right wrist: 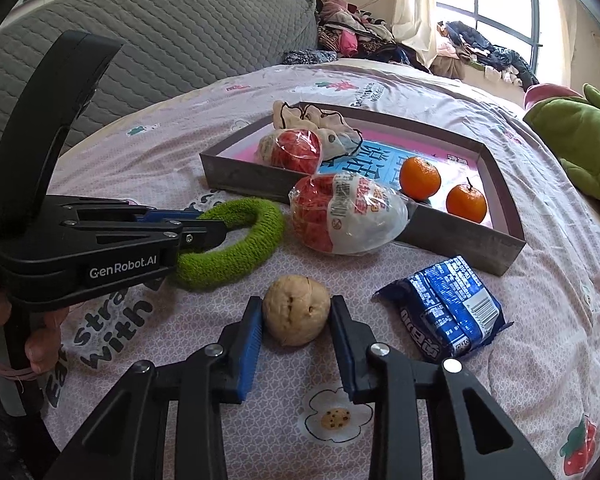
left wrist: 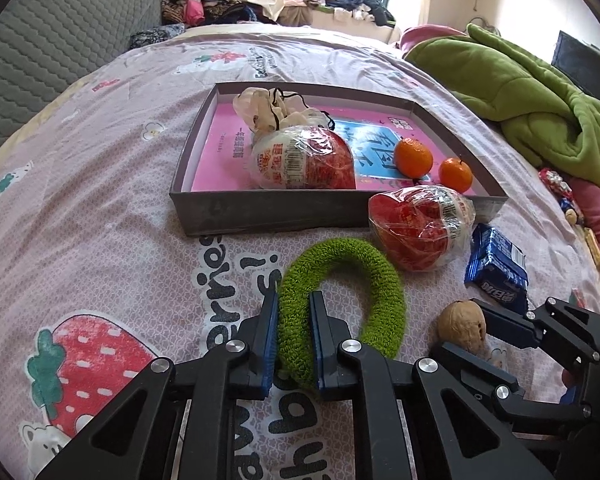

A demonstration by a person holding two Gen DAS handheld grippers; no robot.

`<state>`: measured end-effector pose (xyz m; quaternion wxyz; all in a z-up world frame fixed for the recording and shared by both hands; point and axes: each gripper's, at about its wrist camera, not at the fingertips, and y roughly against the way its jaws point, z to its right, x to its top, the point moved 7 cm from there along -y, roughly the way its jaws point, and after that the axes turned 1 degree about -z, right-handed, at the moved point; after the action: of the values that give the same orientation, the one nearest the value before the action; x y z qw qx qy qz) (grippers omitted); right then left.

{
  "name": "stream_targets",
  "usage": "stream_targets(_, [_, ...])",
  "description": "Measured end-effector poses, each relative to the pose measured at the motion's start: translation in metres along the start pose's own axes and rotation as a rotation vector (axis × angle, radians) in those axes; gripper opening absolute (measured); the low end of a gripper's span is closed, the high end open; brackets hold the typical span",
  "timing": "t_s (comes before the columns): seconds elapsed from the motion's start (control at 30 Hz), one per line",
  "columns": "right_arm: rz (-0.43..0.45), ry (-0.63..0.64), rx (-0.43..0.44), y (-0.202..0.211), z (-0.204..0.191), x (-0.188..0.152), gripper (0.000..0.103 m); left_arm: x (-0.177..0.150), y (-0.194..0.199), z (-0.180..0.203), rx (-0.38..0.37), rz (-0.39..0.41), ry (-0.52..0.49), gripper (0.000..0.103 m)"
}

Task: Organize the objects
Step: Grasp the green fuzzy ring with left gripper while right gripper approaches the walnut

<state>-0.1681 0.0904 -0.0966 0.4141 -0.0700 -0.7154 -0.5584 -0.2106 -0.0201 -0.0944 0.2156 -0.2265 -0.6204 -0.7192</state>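
Pink bed sheet (left wrist: pixel 100 184) holds everything. Left hand-held gripper (left wrist: pixel 293 344) pinches the green ring (left wrist: pixel 364 280); right hand-held gripper (right wrist: pixel 296 334) hugs the walnut (right wrist: pixel 296 310). Lift both slowly, then drop them into the box (left wrist: pixel 260 210).

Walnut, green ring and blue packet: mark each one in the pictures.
walnut (right wrist: pixel 296 309), right wrist view, centre of its shell, between the pads.
green ring (left wrist: pixel 374 266), left wrist view, upper right arc.
blue packet (right wrist: pixel 446 308), right wrist view, middle of the wrapper.
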Motion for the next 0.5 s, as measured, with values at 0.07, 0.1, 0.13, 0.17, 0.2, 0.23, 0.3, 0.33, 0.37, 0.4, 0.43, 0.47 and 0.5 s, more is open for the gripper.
stream_targets(0.07, [0.002, 0.0, 0.002, 0.001, -0.001, 0.0, 0.034, 0.0, 0.003, 0.001, -0.001, 0.004, 0.001, 0.015])
stream_targets(0.1, [0.003, -0.001, 0.003, 0.002, -0.001, 0.001, 0.034, 0.0, 0.004, 0.001, 0.0, 0.007, 0.0, 0.015])
stream_targets(0.13, [0.005, -0.001, 0.005, 0.002, -0.001, 0.001, 0.034, 0.0, 0.006, 0.001, 0.002, 0.011, -0.002, 0.014])
stream_targets(0.17, [0.007, 0.0, 0.006, 0.003, -0.001, 0.001, 0.034, 0.0, 0.008, 0.002, 0.001, 0.013, -0.004, 0.014])
stream_targets(0.2, [0.01, 0.0, 0.006, 0.004, -0.001, 0.002, 0.034, 0.0, 0.011, 0.003, 0.0, 0.015, -0.006, 0.014])
stream_targets(0.23, [0.013, 0.0, 0.009, 0.005, -0.002, 0.002, 0.034, 0.001, 0.013, 0.003, 0.0, 0.018, -0.009, 0.014])
stream_targets(0.3, [0.017, 0.0, 0.014, 0.007, -0.002, 0.004, 0.034, 0.001, 0.018, 0.004, 0.007, 0.028, -0.015, 0.014])
stream_targets(0.33, [0.021, -0.001, 0.017, 0.008, -0.002, 0.004, 0.034, 0.002, 0.023, 0.005, 0.013, 0.038, -0.017, 0.014])
stream_targets(0.37, [0.025, -0.002, 0.019, 0.009, -0.002, 0.005, 0.034, 0.003, 0.025, 0.005, 0.016, 0.044, -0.019, 0.014])
stream_targets(0.4, [0.029, -0.003, 0.02, 0.011, -0.002, 0.006, 0.034, 0.005, 0.03, 0.005, 0.021, 0.054, -0.023, 0.014])
stream_targets(0.43, [0.036, -0.003, 0.022, 0.013, -0.002, 0.007, 0.034, 0.006, 0.033, 0.006, 0.026, 0.063, -0.024, 0.014])
stream_targets(0.47, [0.041, -0.003, 0.023, 0.015, -0.002, 0.008, 0.034, 0.007, 0.037, 0.006, 0.03, 0.072, -0.024, 0.014])
stream_targets(0.5, [0.047, -0.004, 0.023, 0.017, -0.001, 0.009, 0.034, 0.008, 0.04, 0.006, 0.031, 0.078, -0.023, 0.014])
